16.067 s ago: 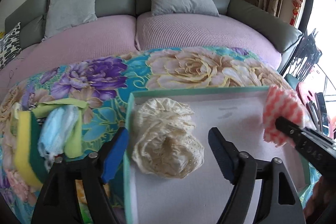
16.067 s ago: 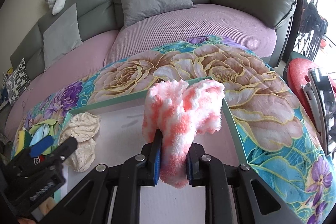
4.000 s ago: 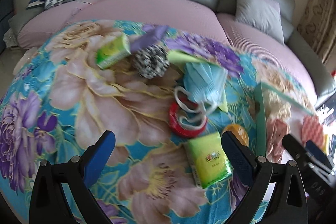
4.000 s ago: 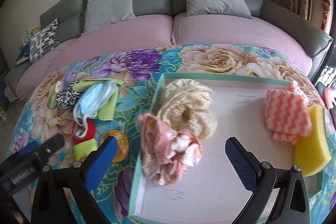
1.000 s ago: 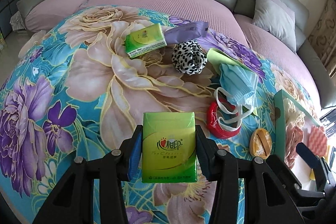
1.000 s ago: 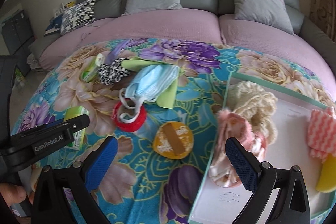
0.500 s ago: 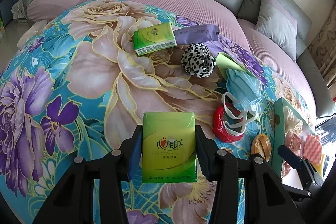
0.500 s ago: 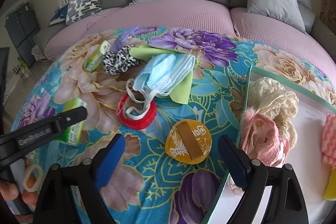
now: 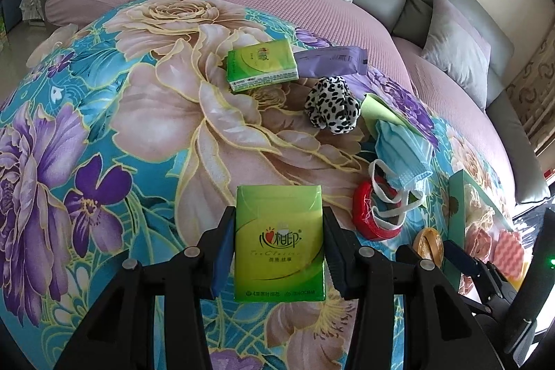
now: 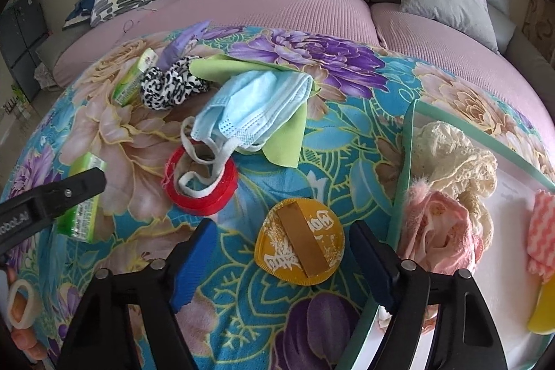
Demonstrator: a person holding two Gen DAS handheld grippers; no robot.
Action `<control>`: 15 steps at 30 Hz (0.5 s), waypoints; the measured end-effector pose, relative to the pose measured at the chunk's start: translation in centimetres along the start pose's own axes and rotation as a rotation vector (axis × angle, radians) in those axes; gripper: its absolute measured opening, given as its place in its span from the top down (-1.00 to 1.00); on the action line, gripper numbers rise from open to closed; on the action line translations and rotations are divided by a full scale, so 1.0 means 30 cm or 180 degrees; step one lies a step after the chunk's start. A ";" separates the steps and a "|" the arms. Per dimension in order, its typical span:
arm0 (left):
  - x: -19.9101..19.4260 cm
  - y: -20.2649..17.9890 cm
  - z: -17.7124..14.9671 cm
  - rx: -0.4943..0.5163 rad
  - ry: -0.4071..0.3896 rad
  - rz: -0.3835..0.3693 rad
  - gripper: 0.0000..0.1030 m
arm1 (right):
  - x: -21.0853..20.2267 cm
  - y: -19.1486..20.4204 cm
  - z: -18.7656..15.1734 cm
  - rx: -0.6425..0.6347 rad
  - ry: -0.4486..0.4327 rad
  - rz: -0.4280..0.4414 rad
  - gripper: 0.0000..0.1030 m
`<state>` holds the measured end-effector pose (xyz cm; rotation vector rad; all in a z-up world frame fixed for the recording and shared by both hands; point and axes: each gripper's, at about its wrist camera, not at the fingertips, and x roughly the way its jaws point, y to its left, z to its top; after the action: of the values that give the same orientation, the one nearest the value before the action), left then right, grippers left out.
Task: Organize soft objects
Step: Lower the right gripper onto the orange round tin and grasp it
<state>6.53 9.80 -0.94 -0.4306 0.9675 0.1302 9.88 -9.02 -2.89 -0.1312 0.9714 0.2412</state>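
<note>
The cloth (image 10: pixel 329 134) over the bench is turquoise with large pink and purple flowers outlined in gold. 2 tissue packs (image 9: pixel 279 241) are bright green. The scrunchie (image 9: pixel 332 104) is white with black leopard spots. The mask (image 10: pixel 256 106) is pale blue, the tape roll (image 10: pixel 204 189) red, the round pad (image 10: pixel 300 245) amber with white characters. Claw pads (image 10: pixel 192 262) are blue.

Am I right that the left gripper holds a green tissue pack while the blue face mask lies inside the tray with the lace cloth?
Not quite. The left gripper does hold the green tissue pack, but the blue face mask lies on the floral cloth, outside the tray, its loops over the red tape roll. The right wrist view shows it.
</note>
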 end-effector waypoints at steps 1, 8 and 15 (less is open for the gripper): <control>0.000 0.000 0.000 -0.0002 0.0001 -0.0005 0.06 | 0.004 0.001 0.001 -0.0003 0.0006 -0.0021 -0.50; 0.002 -0.003 -0.001 0.0007 0.0012 -0.0010 0.06 | 0.010 0.010 0.002 -0.0005 0.0029 -0.0005 -0.36; 0.006 -0.004 -0.003 0.0029 0.0029 0.0012 0.06 | 0.004 0.018 -0.006 -0.0025 0.0048 -0.0002 -0.33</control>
<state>6.60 9.65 -1.10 -0.4215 0.9776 0.1273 9.65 -8.51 -3.08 -0.1409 0.9854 0.2437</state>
